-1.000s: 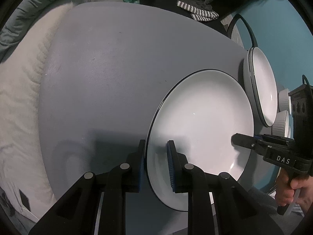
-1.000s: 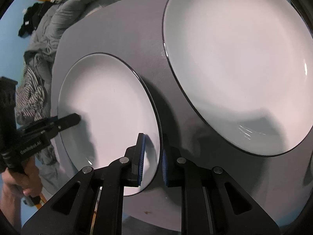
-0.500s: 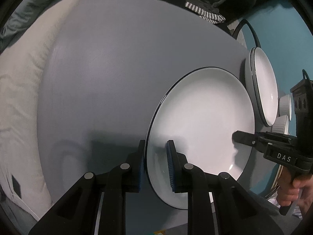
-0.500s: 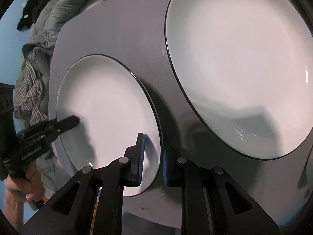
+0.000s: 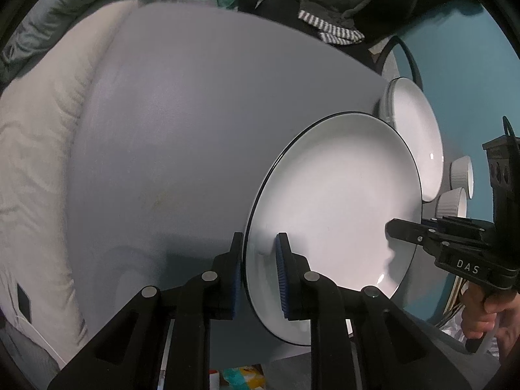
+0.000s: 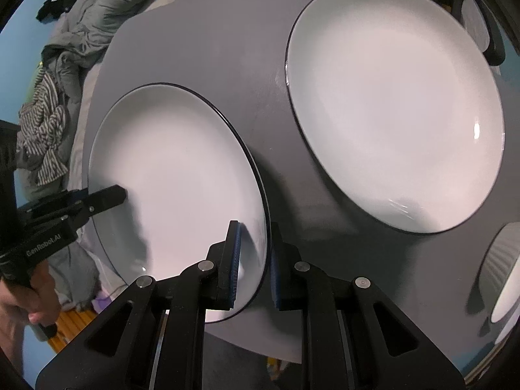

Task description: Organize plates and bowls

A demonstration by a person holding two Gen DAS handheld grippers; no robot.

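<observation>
Now the white round ceramic plate with a thin dark rim [image 5: 334,224] is clamped on opposite edges: the left gripper [image 5: 258,273] pinches one side of its rim, the right gripper [image 6: 253,261] the other. Compared with a second ago, more of the grey tabletop [image 5: 195,130] shows beneath it and its near edge overhangs the table's front edge, so it looks lifted clear. A second, larger white plate [image 6: 396,107] lies flat toward the right edge, with white ribbed bowls [image 5: 460,175] beyond it. Probably the carried plate goes onto that one next.
</observation>
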